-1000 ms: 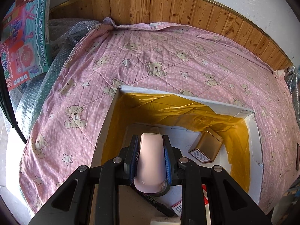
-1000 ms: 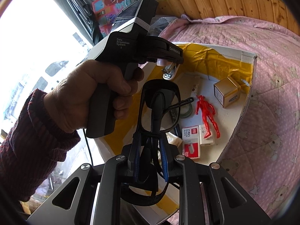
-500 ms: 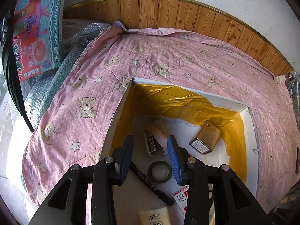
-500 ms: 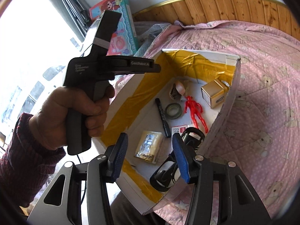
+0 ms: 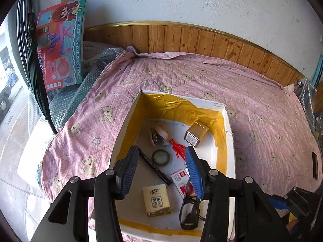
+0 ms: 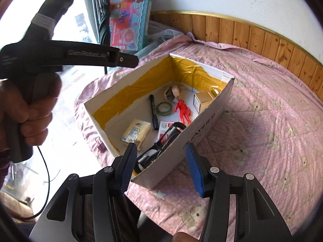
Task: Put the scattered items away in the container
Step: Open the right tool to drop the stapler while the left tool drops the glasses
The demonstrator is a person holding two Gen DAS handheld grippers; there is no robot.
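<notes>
A white box (image 5: 230, 141) (image 6: 203, 129) lined with yellow tape sits on the pink bear quilt. Inside lie a pink stapler (image 5: 158, 134) (image 6: 173, 91), a gold tin (image 5: 196, 134) (image 6: 203, 100), a red figure (image 5: 177, 148) (image 6: 182, 112), a tape roll (image 5: 160, 157) (image 6: 165, 107), a black marker (image 5: 154, 166) (image 6: 153, 112), a tissue pack (image 5: 156, 200) (image 6: 137, 131) and black glasses (image 5: 188, 211) (image 6: 161, 145). My left gripper (image 5: 162, 171) hangs open above the box. My right gripper (image 6: 159, 169) is open above the box's near corner, nothing between its fingers.
A colourful toy carton (image 5: 60, 44) (image 6: 130, 18) leans on the wall at the back left, with bubble wrap (image 5: 66, 100) and a folded umbrella (image 5: 38, 80) beside it. A wooden headboard (image 5: 201, 40) rims the quilt. A hand (image 6: 28, 109) holds the left gripper's handle. A binder clip (image 6: 100, 144) lies by the box.
Both grippers rose and pulled back from the box. A second ago the left held the pink stapler and the right held the glasses; both items now lie in the box.
</notes>
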